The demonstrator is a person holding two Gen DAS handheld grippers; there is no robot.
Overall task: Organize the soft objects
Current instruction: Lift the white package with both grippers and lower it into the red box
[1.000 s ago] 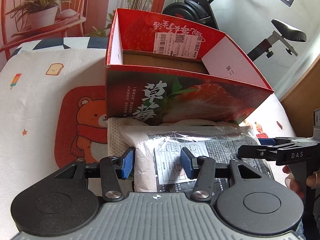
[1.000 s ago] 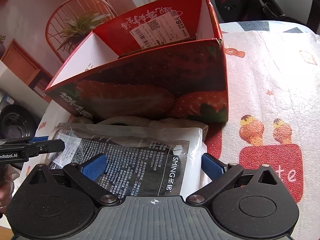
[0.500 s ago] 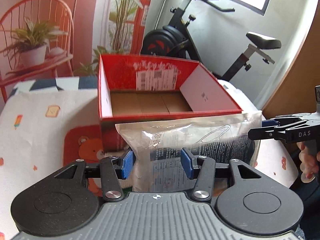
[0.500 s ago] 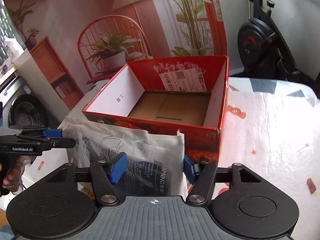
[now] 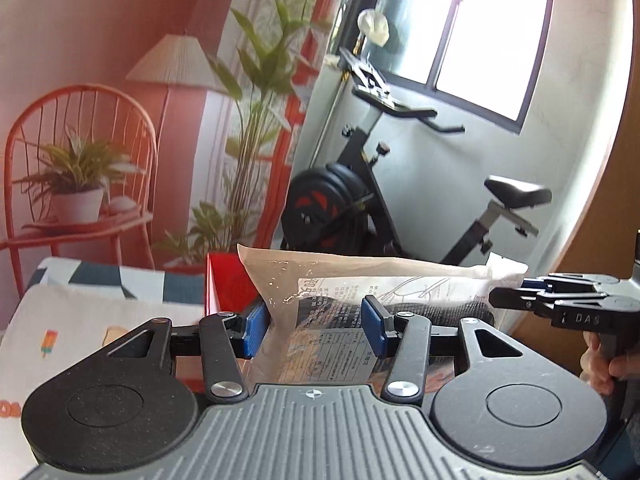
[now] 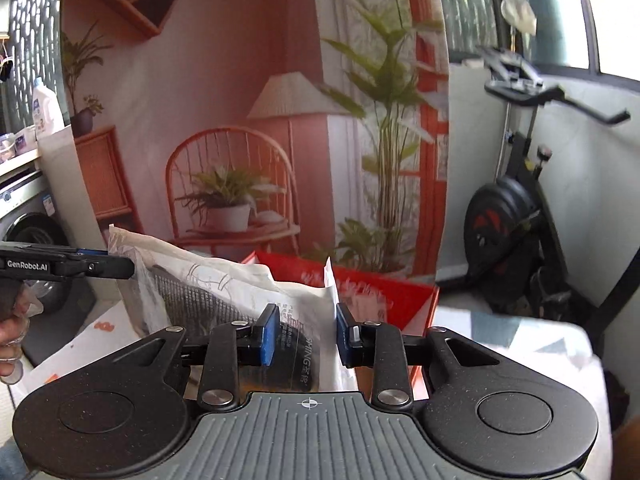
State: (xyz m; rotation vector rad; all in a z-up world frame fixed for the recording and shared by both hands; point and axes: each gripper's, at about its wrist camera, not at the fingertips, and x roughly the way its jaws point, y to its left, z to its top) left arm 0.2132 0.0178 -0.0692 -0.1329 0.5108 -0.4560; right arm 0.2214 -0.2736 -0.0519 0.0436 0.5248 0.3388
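Both grippers have risen with the plastic package (image 5: 384,284) since a second ago — then it lay flat on the table before the red box (image 5: 224,284), now it hangs in the air between them, in front of and above the box. Left gripper (image 5: 316,330) is clamped on the package's one end, its blue pads (image 5: 374,328) pressing the crinkled film. Right gripper (image 6: 306,334) is closing its jaws on the other end, the white edge and printed film squeezed between its pads (image 6: 269,334). Beyond the tools the box's far rim shows, and past it an exercise bike (image 5: 360,200) by the window.
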